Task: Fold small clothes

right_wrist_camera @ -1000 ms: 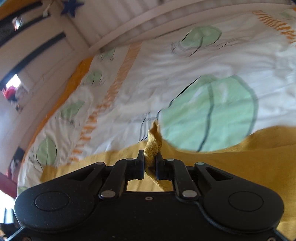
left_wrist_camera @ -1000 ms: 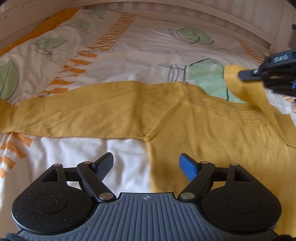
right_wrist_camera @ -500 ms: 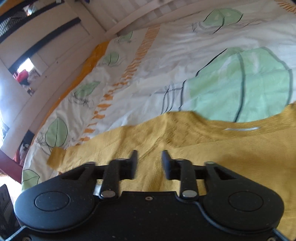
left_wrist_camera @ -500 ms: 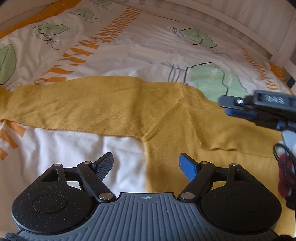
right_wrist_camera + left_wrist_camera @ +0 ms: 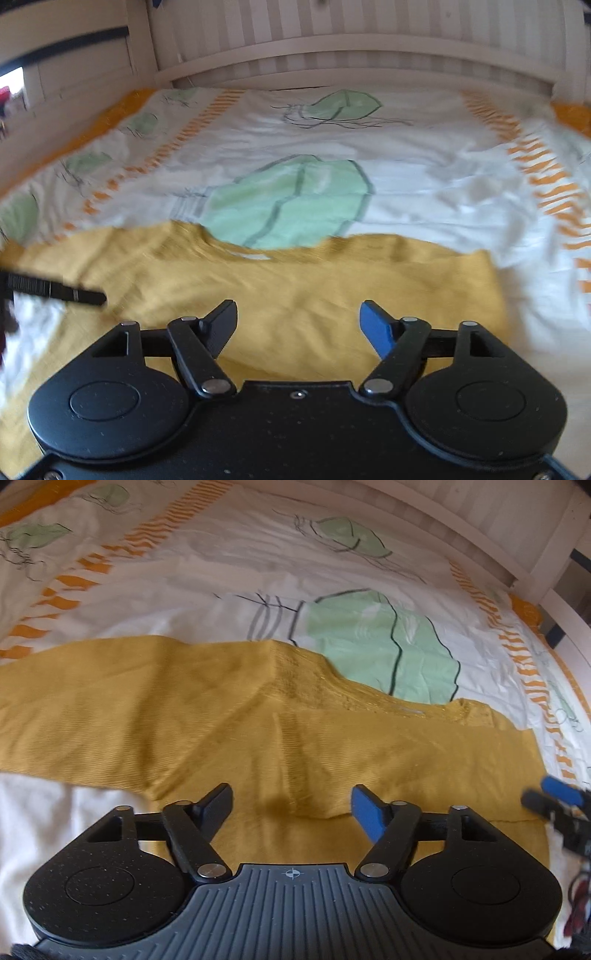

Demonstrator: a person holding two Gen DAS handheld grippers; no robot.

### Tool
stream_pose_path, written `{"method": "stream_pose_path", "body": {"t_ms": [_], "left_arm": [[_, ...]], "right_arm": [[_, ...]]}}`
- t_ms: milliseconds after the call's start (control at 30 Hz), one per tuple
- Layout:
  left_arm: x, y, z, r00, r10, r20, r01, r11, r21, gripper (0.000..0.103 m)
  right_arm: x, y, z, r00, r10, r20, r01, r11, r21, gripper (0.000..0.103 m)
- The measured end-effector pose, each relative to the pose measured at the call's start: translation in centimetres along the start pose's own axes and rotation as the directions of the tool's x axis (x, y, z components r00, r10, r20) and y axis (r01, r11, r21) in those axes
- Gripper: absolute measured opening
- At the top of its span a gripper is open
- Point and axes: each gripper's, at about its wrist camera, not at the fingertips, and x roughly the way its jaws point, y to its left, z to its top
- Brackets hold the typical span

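Jaws on your left gripper (image 5: 291,805) and right gripper (image 5: 298,323) are spread wide, holding nothing. Mustard top (image 5: 258,734) lies flat on the leaf-print bedsheet (image 5: 229,572), just ahead of both, one sleeve (image 5: 74,701) stretched left.

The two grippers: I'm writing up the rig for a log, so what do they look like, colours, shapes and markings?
The left gripper has a grey ribbed body with a small crosshair mark. The right gripper has a smooth black body. Both have round black speckled side discs and black linkage arms with silver pivots. Each has one black ridged finger and one blue finger.
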Motion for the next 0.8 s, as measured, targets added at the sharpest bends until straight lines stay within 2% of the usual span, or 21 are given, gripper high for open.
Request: {"method": "stream_pose_path", "body": {"t_ms": [67, 233, 333, 367, 400, 433, 467, 567, 800], "left_arm": [[0.8, -0.5, 0.3, 1.0, -0.005, -0.012, 0.005, 1.0, -0.001, 0.065], [2.4, -1.5, 0.7, 0.999, -0.004, -0.037, 0.004, 1.0, -0.001, 0.06], [3.1, -2.0, 0.8, 0.999, 0.003, -0.042, -0.003, 1.0, 0.009, 0.051], [3.3, -2.2, 0.9, 0.999, 0.015, -0.04, -0.015, 1.0, 0.014, 0.044], [3.4, -2.4, 0.9, 0.999, 0.032, -0.033, -0.031, 0.999, 0.024, 0.029], [3.5, -2.5, 0.9, 0.998, 0.051, -0.023, -0.05, 0.998, 0.036, 0.02], [3.5, -2.6, 1.0, 0.998, 0.057, -0.012, -0.057, 0.997, 0.047, 0.007], [2.9, -2.3, 1.5, 0.997, 0.065, 0.029, -0.066, 0.997, 0.034, 0.005], [0.0, -1.8, 4.0, 0.985, 0.104, 0.135, -0.112, 0.992, 0.052, 0.005]], "right_arm": [[-0.4, -0.5, -1.1, 1.0, -0.005, -0.009, 0.005, 1.0, -0.027, 0.087], [-0.4, 0.0, -3.9, 1.0, 0.01, -0.026, -0.013, 0.995, -0.102, 0.093], [-0.1, 0.7, -4.7, 0.997, 0.035, -0.065, -0.043, 0.991, -0.128, 0.093], [0.0, 0.8, -4.9, 0.996, 0.048, -0.078, -0.058, 0.99, -0.128, 0.094], [0.1, 1.0, -4.9, 0.994, 0.057, -0.09, -0.068, 0.99, -0.123, 0.094], [0.2, 1.2, -4.9, 0.993, 0.064, -0.1, -0.075, 0.991, -0.114, 0.097], [0.3, 1.4, -4.9, 0.991, 0.075, -0.111, -0.086, 0.991, -0.103, 0.101], [0.3, 1.7, -4.9, 0.987, 0.105, -0.118, -0.115, 0.99, -0.076, 0.101], [0.3, 1.8, -4.9, 0.987, 0.098, -0.126, -0.108, 0.991, -0.074, 0.102]]}}
